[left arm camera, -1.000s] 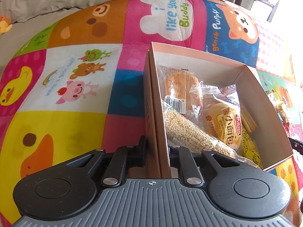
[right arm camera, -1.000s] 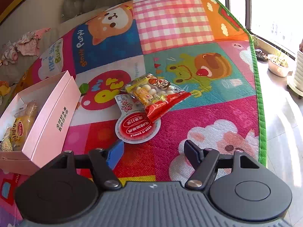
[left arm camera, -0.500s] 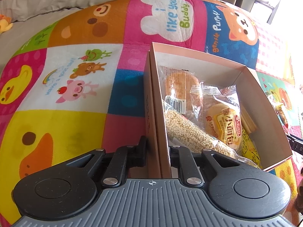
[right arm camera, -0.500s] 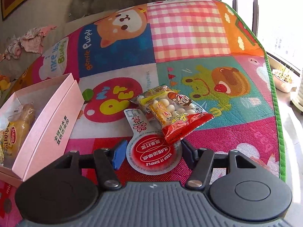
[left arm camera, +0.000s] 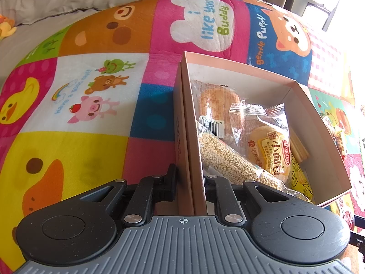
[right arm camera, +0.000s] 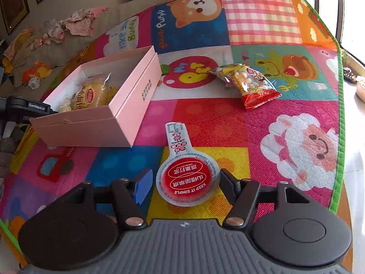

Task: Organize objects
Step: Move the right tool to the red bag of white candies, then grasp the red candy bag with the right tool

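My left gripper [left arm camera: 190,183] is shut on the near wall of the pink box [left arm camera: 189,137], one finger outside and one inside. The box holds several snack packs: a grain bar [left arm camera: 225,159], a small bread pack [left arm camera: 271,155] and a bread behind them [left arm camera: 216,105]. In the right wrist view my right gripper [right arm camera: 184,188] holds a round red-and-white jelly cup [right arm camera: 188,182] between its fingers, lifted above the mat. The pink box [right arm camera: 134,100] lies to the left and further off. A red-and-yellow snack bag [right arm camera: 248,84] lies on the mat beyond.
A colourful cartoon play mat [right arm camera: 228,118] covers the floor, its green edge [right arm camera: 340,114] at the right. Clothes and toys [right arm camera: 68,27] lie on the grey sofa behind. The left gripper's black body [right arm camera: 27,108] shows at the box's left end.
My right gripper moved forward, closed on the jelly cup and lifted it back away from the snack bag. The left gripper stayed clamped on the box wall.
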Demonstrator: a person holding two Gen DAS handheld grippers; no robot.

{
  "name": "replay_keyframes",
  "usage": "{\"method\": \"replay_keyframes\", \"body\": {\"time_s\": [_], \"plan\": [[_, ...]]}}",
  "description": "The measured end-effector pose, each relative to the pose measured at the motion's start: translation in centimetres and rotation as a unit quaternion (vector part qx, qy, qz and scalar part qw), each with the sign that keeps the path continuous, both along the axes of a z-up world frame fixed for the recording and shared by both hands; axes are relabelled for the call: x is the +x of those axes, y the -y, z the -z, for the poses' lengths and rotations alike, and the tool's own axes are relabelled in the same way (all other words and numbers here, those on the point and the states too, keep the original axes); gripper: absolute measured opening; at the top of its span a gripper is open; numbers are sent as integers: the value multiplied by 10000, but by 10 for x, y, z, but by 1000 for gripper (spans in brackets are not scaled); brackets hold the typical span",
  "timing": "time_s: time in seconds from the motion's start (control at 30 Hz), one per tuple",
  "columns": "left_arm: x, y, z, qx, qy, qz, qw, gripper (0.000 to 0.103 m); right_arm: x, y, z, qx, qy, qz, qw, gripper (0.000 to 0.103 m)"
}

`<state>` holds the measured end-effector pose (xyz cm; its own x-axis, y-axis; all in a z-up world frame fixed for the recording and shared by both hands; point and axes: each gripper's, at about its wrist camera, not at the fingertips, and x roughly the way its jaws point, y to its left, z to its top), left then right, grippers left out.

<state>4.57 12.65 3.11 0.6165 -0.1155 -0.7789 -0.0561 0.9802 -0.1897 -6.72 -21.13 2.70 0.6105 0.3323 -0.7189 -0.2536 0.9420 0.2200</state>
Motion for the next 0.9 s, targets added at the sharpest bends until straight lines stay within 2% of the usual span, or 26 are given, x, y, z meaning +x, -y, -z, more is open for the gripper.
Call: {"method": "replay_keyframes", "body": {"time_s": [0.1,0.2,0.3,0.43,0.53,0.6,0.63,0.7,0.77,0.9], "plan": [[0,0,0,17,-7,17,10000,17,2,-1,-10,-16,289,-5,9996,68],[-1,0,-1,29,-17,29,10000,17,24,6,-25,-374,773,228,9960,76],[-1,0,-1,27,-16,27,10000,17,62,13,-30,-846,981,226,9913,85],[-1,1,-1,31,-16,34,10000,17,121,24,-21,-1341,855,335,9867,86],[0,1,-1,44,-25,51,10000,17,156,29,-7,-1461,694,354,9862,86],[0,1,-1,44,-26,56,10000,17,170,33,0,-1317,528,402,9891,86],[0,1,-1,44,-24,54,10000,17,176,37,5,-1126,400,478,9917,85],[0,1,-1,51,-13,53,10000,17,177,42,9,-901,252,621,9937,75],[0,2,-1,59,-5,54,10000,17,167,43,10,-888,264,691,9933,60],[0,2,-1,41,7,48,10000,17,130,46,6,-659,206,658,9954,58]]}}
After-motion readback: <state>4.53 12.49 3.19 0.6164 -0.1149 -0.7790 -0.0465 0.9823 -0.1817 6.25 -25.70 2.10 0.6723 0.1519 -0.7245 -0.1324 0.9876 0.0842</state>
